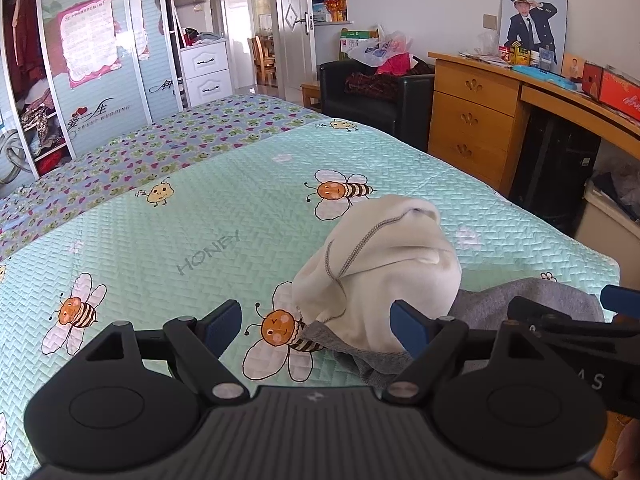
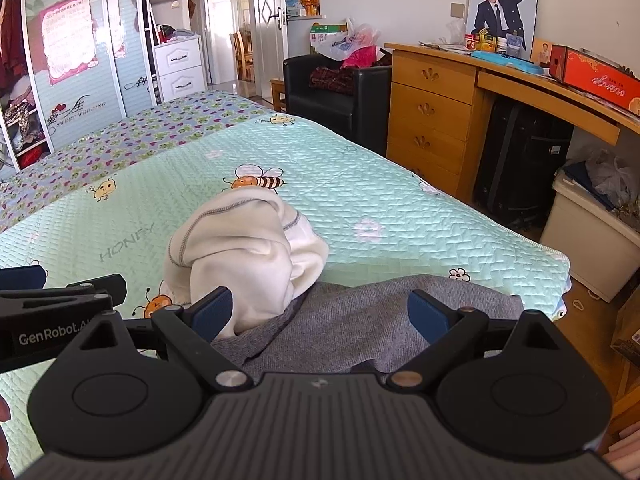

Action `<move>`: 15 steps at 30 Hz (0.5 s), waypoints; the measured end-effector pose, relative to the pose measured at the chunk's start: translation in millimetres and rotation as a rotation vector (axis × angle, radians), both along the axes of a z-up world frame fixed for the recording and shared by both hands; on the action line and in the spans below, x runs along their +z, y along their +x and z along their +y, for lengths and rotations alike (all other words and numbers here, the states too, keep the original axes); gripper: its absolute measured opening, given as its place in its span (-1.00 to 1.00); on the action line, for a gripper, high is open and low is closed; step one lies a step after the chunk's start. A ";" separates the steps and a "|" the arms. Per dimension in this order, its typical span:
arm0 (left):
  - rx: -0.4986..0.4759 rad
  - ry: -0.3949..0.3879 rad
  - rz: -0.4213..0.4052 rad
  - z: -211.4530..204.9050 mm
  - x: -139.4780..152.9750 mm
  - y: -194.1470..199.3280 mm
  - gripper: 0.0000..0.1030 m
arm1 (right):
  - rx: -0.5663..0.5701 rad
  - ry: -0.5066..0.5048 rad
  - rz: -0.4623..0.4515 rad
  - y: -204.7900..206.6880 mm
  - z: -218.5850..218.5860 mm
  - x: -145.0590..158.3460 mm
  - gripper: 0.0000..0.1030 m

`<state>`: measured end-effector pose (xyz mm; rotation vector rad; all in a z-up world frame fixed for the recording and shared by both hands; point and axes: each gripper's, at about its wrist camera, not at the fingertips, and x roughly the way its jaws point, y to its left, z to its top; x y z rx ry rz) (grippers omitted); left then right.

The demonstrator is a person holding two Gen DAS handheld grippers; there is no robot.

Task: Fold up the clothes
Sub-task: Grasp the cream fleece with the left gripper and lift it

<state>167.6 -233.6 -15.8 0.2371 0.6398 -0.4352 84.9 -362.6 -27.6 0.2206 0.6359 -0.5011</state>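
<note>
A grey garment (image 2: 360, 320) lies on the near right part of the bed, its cream fleece inside (image 2: 240, 248) turned out and bunched into a mound. In the left wrist view the cream mound (image 1: 380, 264) rises just ahead of the right finger, with grey cloth (image 1: 520, 300) behind it. My left gripper (image 1: 316, 324) is open over the quilt, and only a grey hem lies between its fingers. My right gripper (image 2: 320, 314) is open above the grey cloth, its pads not pressing it. The two grippers sit side by side, each showing at the edge of the other's view.
The bed carries a mint quilt with bees (image 1: 200, 220) and, farther back, a frog-print sheet (image 1: 180, 136). A wooden desk with drawers (image 2: 432, 104) and a black armchair (image 2: 332, 92) stand past the bed's right edge. A beige bin (image 2: 592, 236) stands by the desk, and wardrobes (image 1: 92, 80) are at the left.
</note>
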 end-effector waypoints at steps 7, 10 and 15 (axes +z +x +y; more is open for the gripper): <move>0.007 0.013 0.006 -1.1 -4.6 3.6 0.64 | 0.002 0.002 0.014 4.3 0.5 -4.8 0.85; 0.005 0.014 0.010 -1.4 -5.1 4.5 0.64 | 0.001 0.003 0.019 5.6 1.0 -6.5 0.85; -0.001 0.013 0.017 -0.8 -6.6 6.0 0.64 | -0.001 0.004 0.024 6.0 0.3 -8.7 0.85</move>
